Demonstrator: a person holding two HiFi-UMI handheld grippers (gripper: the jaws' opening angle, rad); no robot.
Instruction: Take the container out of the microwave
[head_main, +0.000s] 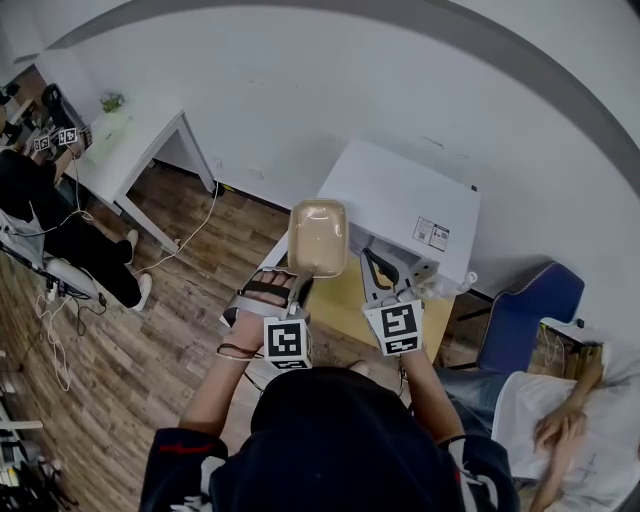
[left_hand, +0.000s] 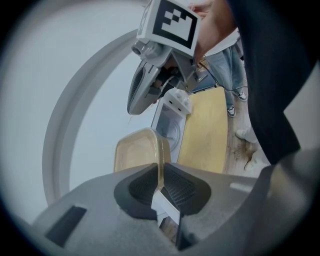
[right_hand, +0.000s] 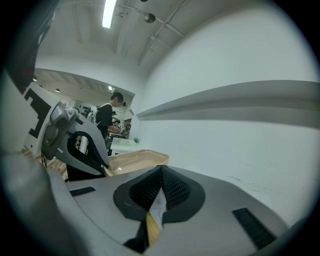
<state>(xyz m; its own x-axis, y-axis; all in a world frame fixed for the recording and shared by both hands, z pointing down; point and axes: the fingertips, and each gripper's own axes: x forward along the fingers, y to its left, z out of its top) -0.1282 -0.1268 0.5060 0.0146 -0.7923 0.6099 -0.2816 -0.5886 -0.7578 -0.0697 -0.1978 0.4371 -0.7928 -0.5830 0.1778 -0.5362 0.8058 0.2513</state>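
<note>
1. Straight ahead, the way is closed by the white microwave (head_main: 400, 195), which is set on the yellow table (head_main: 345, 305) close to the wall (head_main: 300, 90).
2. The air in front of the microwave's left part is taken up by the container (head_main: 318, 238), which is held raised, clamped by its rim in the left gripper (head_main: 303, 282).
3. Only a narrow gap is left between that gripper and the right gripper (head_main: 378, 262), whose jaws are closed together just beside the container.
4. To the right, passage is blocked by a blue chair (head_main: 530, 305) and a seated person (head_main: 555, 425).
5. To the left, open wooden floor (head_main: 190, 290) is found up to a white table (head_main: 125, 140), crossed by a cable (head_main: 192, 232).
</note>
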